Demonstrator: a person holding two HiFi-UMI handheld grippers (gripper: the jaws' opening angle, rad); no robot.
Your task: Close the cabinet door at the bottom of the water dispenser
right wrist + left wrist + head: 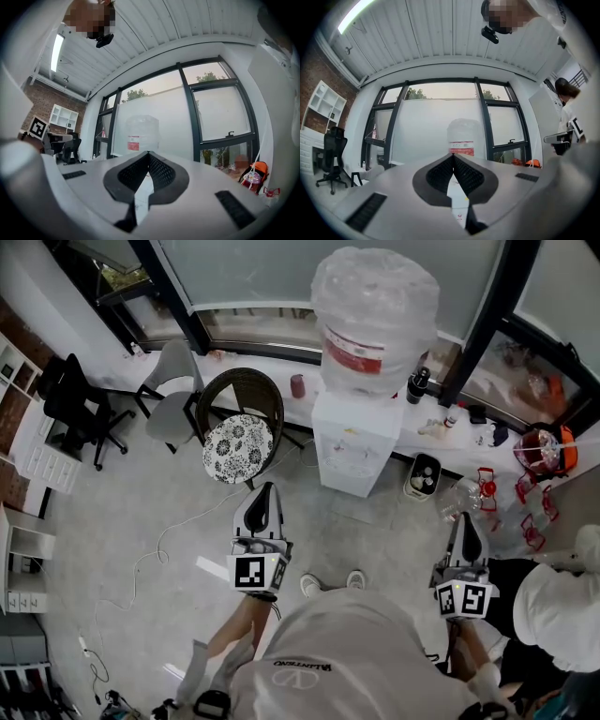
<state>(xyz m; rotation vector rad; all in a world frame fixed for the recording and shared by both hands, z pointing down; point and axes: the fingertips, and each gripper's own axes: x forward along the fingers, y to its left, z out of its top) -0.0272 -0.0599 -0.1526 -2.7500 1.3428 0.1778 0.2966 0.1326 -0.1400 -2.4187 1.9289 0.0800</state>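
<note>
Door detail is lost: the head view looks steeply down on the dispenser [359, 442], so its lower cabinet front cannot be read as open or closed. In both gripper views the grippers' own bodies cover that part. On the left gripper [265, 491] the jaws are pressed together on nothing; it is well short of the dispenser, on the person's side and toward its left. The right gripper [466, 519] is likewise closed and empty, apart from the dispenser and off to its right. On top of the dispenser sits the bottle [375, 315], its water level unclear. Just right of the dispenser a bin [409, 487] holds dark items too small to name.
</note>
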